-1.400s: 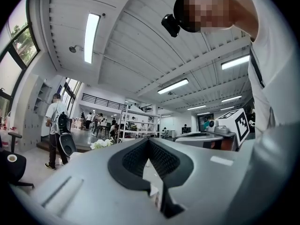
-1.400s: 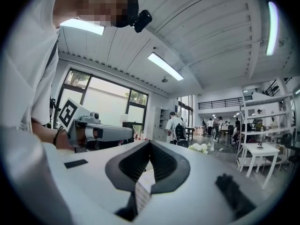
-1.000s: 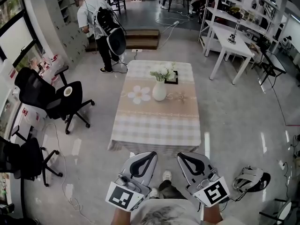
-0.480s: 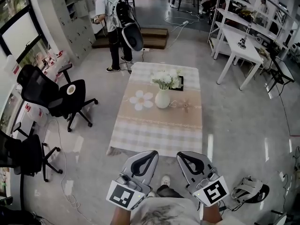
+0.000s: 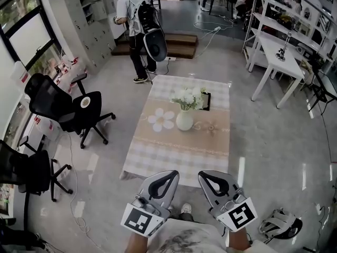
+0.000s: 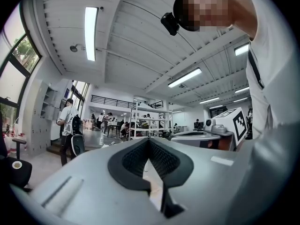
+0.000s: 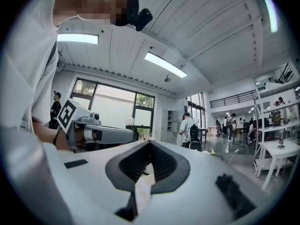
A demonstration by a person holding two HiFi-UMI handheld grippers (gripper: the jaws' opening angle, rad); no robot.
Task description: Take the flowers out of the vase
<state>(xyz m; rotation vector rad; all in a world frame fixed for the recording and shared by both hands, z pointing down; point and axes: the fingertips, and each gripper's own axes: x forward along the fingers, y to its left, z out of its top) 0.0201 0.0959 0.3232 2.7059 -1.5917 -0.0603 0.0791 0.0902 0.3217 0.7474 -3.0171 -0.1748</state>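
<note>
White vase [image 5: 184, 120] stands upright mid-table [image 5: 158, 154] on a checked cloth, with white flowers [image 5: 188, 96] in its mouth. Left gripper [image 5: 169, 174] and right gripper [image 5: 205, 175] are level, short of the table's near edge and well apart from the vase. Both jaw pairs are pressed together, nothing between.

Held side by side close to the body, the left tool [image 5: 167, 175] and right tool [image 5: 206, 176] point level and forward, jaws closed together with nothing between them.

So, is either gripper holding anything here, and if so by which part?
Nothing is held. Left gripper and right gripper are both shut and empty; the flowers sit in the vase.
</note>
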